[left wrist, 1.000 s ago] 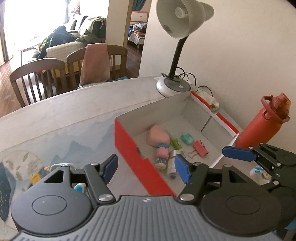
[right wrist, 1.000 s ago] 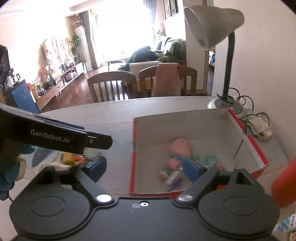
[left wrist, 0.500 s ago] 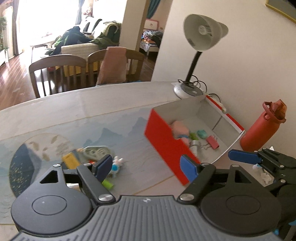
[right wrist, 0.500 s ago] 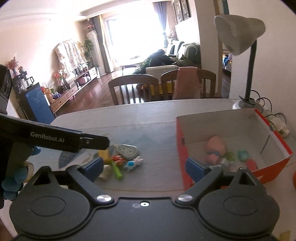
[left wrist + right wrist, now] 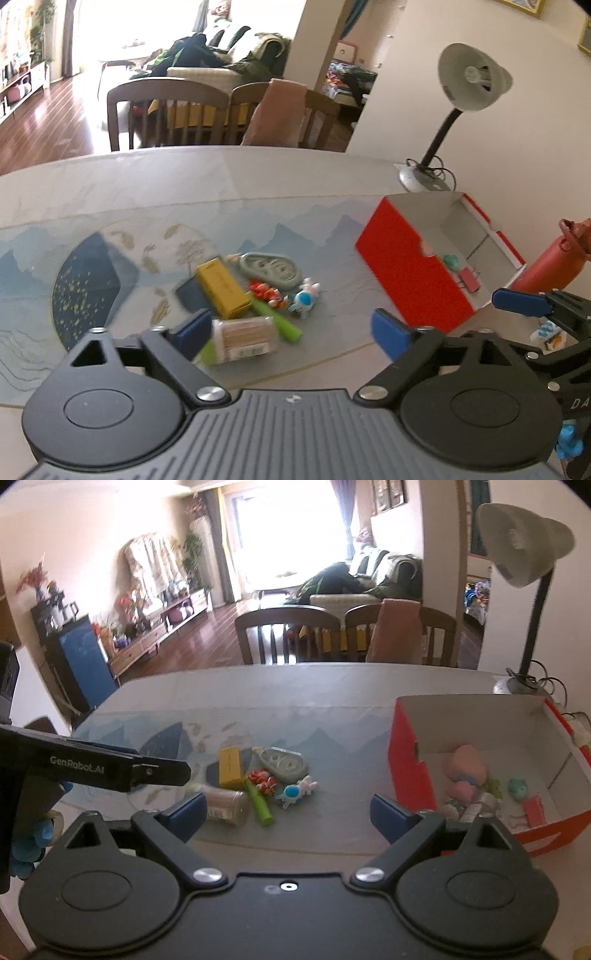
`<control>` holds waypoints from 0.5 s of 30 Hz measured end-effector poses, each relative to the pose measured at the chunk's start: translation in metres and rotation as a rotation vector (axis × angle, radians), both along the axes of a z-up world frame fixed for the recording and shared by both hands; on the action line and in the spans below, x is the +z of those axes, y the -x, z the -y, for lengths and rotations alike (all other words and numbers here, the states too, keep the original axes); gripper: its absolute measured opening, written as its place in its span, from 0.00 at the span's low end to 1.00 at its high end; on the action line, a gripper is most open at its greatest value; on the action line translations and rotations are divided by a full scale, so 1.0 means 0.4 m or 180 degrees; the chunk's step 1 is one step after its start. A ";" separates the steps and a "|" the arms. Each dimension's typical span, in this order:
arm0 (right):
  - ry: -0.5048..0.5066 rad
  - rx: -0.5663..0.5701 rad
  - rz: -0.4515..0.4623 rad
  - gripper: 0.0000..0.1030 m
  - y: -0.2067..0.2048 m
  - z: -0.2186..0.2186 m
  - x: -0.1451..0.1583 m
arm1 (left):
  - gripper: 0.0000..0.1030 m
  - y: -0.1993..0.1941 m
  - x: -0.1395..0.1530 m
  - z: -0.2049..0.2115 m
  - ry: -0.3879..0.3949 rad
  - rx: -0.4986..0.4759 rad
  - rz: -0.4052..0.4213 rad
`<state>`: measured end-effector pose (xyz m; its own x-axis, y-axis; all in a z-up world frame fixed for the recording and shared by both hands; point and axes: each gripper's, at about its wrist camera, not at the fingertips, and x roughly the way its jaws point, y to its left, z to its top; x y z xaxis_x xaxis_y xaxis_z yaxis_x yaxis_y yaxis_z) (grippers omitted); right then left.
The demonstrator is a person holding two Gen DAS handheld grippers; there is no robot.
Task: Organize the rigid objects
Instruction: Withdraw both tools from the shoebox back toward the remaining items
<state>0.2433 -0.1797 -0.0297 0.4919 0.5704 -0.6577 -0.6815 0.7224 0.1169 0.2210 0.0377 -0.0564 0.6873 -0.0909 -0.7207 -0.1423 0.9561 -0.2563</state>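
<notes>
Rigid objects are lying in two groups on the bench [image 5: 258, 177]: a loose pile is waiting at about 12 o'clock from the left gripper [image 5: 291, 326], and several pieces are already sitting inside the red box [image 5: 413, 273] at about 2 o'clock. The pile is including a yellow block [image 5: 221, 282], a grey oval case [image 5: 271, 267], a green stick [image 5: 277, 319], a small blue-and-white figure [image 5: 304, 295], a red trinket [image 5: 264, 291] and a toothpick jar [image 5: 242, 339], all touching or just beside one another.

Both views are now facing the pile, where a second ago they were looking down into the box; the box is sliding off to the right of each picture. The left gripper's jaws have just been opening and are standing wide and released, with nothing pressed between them; the toothpick jar is lying just beside its left pad. The right gripper [image 5: 288, 812] is also standing released and empty, with the same jar just beside its left pad at about 11 o'clock in its own view.

Judging from this, one drop into the box is finished and the hands are swinging back for another piece. The jar, nearest of all, is looking like the likeliest candidate.
</notes>
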 end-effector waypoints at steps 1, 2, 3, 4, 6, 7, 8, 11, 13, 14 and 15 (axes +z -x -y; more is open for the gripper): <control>0.0032 0.0032 0.0009 0.92 -0.001 -0.009 -0.008 | 0.98 0.004 -0.012 -0.006 0.0013 0.0015 0.0011; 0.0059 0.0071 0.0012 0.92 0.000 -0.015 -0.017 | 0.98 0.005 -0.024 -0.011 0.0025 0.0030 0.0017; 0.0088 0.0105 0.0014 0.92 0.000 -0.022 -0.025 | 0.99 0.006 -0.037 -0.017 0.0028 0.0046 0.0009; 0.0124 0.0136 0.0021 0.92 -0.001 -0.029 -0.036 | 0.99 0.005 -0.049 -0.020 0.0030 0.0074 -0.0004; 0.0175 0.0209 0.0052 0.92 -0.001 -0.042 -0.058 | 0.99 -0.001 -0.075 -0.025 0.0065 0.0124 -0.0034; 0.0208 0.0231 0.0073 0.92 -0.003 -0.049 -0.071 | 0.99 -0.004 -0.090 -0.027 0.0092 0.0140 -0.0051; 0.0234 0.0253 0.0080 0.91 -0.005 -0.055 -0.084 | 0.99 -0.009 -0.105 -0.028 0.0110 0.0167 -0.0079; 0.0298 0.0302 0.0052 0.89 -0.019 -0.075 -0.126 | 0.99 -0.021 -0.149 -0.029 0.0128 0.0242 -0.0137; 0.0359 0.0363 0.0036 0.87 -0.029 -0.088 -0.156 | 0.99 -0.031 -0.178 -0.024 0.0131 0.0279 -0.0179; 0.0387 0.0391 0.0029 0.87 -0.034 -0.093 -0.168 | 0.99 -0.036 -0.191 -0.021 0.0109 0.0298 -0.0188; 0.0417 0.0419 0.0021 0.85 -0.040 -0.098 -0.181 | 0.99 -0.041 -0.202 -0.019 0.0079 0.0335 -0.0204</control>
